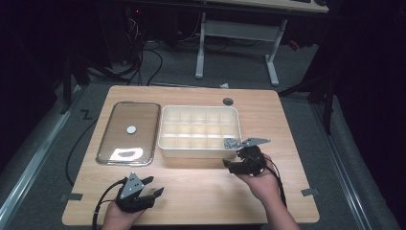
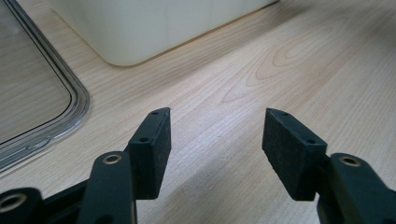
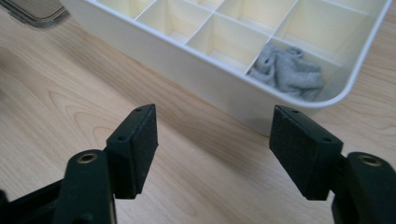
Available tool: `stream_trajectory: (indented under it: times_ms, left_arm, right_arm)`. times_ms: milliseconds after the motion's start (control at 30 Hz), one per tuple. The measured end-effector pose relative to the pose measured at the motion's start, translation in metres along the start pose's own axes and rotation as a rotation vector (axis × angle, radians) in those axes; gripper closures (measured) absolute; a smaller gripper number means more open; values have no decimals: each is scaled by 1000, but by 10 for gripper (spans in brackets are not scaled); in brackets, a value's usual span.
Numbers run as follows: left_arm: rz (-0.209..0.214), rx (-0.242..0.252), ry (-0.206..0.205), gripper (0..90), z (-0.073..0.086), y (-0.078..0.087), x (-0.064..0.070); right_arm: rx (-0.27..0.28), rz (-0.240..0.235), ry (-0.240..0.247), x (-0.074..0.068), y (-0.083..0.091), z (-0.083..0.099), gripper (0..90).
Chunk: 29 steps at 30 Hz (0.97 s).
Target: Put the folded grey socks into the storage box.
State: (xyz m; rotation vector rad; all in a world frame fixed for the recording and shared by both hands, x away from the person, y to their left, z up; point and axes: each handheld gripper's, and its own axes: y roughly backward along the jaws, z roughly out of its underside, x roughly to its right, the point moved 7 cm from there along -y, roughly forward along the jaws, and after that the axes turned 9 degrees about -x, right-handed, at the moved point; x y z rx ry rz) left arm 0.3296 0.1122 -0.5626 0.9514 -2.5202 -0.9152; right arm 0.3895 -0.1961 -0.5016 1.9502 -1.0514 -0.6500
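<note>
Presently, findings as follows.

Item in hand: a small grey cloth point(image 3: 288, 71), crumpled, lying in the near right corner compartment of the white divided organizer box point(image 1: 198, 150); it shows also in the high view point(image 1: 231, 142).
Handling, judged: light, soft and limp; not fragile; it should bunch under the pads rather than slip. Best taken by a raised fold at the top of the heap, jaws coming down between the compartment walls.
Right gripper point(image 3: 212, 140): jaws wide apart, nothing between them, held just short of the box's near wall, the cloth close ahead.
Left gripper point(image 2: 215, 140): jaws likewise spread and empty, low over bare table point(image 1: 191, 191), well apart from the cloth.
Clear lid point(image 1: 128, 132): flat on the table, just left of the box.
Hard to make out: the cloth's underside and true extent, hidden by the compartment wall; glare on the lid; whether the round white mark at its centre point(image 1: 131, 129) is a knob or a sticker cannot be told.
</note>
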Motion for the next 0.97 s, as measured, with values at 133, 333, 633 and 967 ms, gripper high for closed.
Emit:
stream_trajectory:
  times_ms: [133, 333, 633, 967]
  left_arm:
    - [-15, -3, -1, 428, 2, -1, -2]
    - [-41, 9, -7, 430, 2, 2, -3]
    - [-58, -5, -28, 429, 5, 2, 1]
    - [-61, 8, -19, 429, 6, 8, -2]
  right_arm:
    - [51, 20, -5, -13, -9, 18, 321]
    - [108, 0, -21, -34, -29, 51, 283]
    - [157, 16, -19, -43, -36, 71, 326]
    - [163, 17, -38, -37, -38, 70, 330]
